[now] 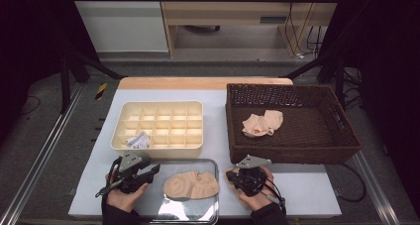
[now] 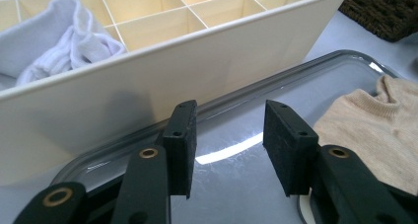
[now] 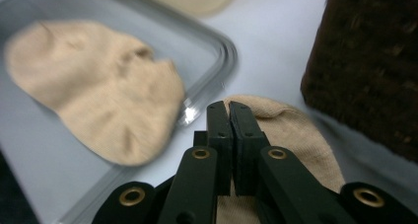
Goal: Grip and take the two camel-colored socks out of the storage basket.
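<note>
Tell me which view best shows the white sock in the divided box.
The left gripper view: the white sock lies large and sharp there, bunched in a compartment of the cream box. In the high view the white sock is a small pale lump in the box's near-left corner.

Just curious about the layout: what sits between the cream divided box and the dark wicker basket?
Nothing: in the high view a bare strip of the pale table separates the divided box from the wicker basket.

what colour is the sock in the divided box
White sock, clearest in the left gripper view.
</note>
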`<action>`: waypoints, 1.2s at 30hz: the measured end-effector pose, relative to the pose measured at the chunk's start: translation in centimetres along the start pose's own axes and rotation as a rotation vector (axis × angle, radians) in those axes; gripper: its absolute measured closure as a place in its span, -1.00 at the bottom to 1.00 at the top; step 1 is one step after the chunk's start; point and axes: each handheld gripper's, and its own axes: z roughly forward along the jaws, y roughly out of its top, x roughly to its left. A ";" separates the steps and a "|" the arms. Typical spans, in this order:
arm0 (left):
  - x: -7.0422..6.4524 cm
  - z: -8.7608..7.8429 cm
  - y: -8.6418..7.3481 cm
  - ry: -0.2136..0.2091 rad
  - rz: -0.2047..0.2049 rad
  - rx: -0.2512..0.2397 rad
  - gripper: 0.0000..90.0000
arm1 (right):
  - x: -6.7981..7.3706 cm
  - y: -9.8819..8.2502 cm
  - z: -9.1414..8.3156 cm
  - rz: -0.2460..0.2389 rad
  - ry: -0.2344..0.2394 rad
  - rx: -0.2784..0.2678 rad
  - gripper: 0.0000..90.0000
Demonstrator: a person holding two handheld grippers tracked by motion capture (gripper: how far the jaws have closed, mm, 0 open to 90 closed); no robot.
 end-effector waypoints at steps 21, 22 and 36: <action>-1.4 -1.3 2.0 -0.060 0.042 -0.070 0.28 | 1.1 1.6 -1.7 -0.038 0.108 -0.124 0.70; -1.8 -1.3 2.2 -0.074 0.048 -0.073 0.28 | 0.8 1.5 -2.1 -0.034 0.094 -0.128 0.70; -9.6 2.5 4.1 -0.204 0.173 -0.021 0.23 | -2.4 -2.5 -3.7 0.063 0.016 -0.090 0.45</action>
